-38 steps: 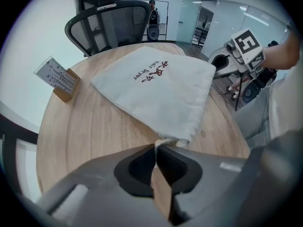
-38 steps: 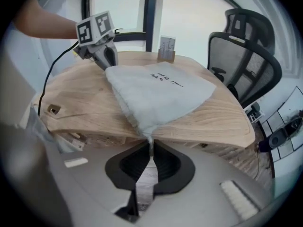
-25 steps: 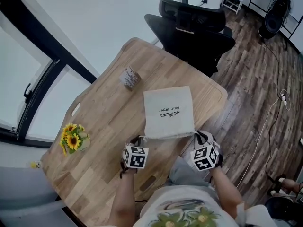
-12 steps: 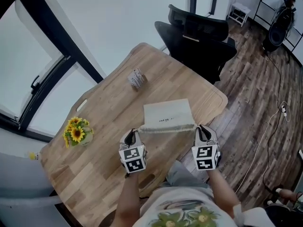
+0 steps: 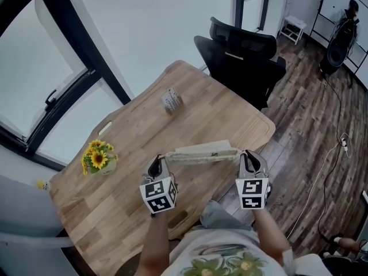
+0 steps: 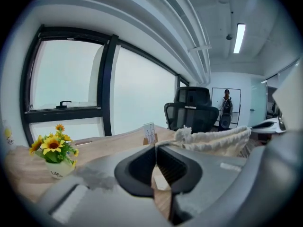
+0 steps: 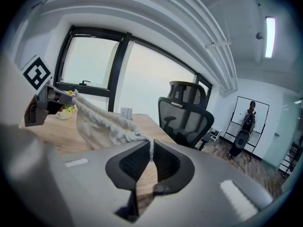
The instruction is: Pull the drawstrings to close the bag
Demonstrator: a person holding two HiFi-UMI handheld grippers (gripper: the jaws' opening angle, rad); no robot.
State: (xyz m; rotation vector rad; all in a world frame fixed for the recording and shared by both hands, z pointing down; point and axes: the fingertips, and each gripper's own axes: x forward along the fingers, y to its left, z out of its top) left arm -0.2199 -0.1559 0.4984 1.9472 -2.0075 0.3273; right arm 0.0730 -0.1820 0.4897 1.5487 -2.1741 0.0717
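A cream cloth drawstring bag (image 5: 201, 152) hangs off the wooden table (image 5: 132, 131), stretched between my two grippers with its mouth bunched into a tight ruffle. My left gripper (image 5: 159, 161) is shut on the drawstring at the bag's left end. My right gripper (image 5: 246, 155) is shut on the drawstring (image 7: 150, 142) at the right end. In the left gripper view the gathered bag (image 6: 213, 138) runs off to the right from the shut jaws (image 6: 156, 148). In the right gripper view the bag (image 7: 99, 122) sags leftward from the jaws (image 7: 150, 148) to the other gripper (image 7: 40, 98).
A small pot of sunflowers (image 5: 99, 158) stands near the table's left edge, and a small card stand (image 5: 171, 100) at the far side. A black office chair (image 5: 241, 50) is behind the table. A person (image 7: 248, 119) stands far back on the wood floor.
The bag lay flat and open-topped on the table a second ago. Both grippers have since risen with it, and its mouth has drawn into a tight gather between them.
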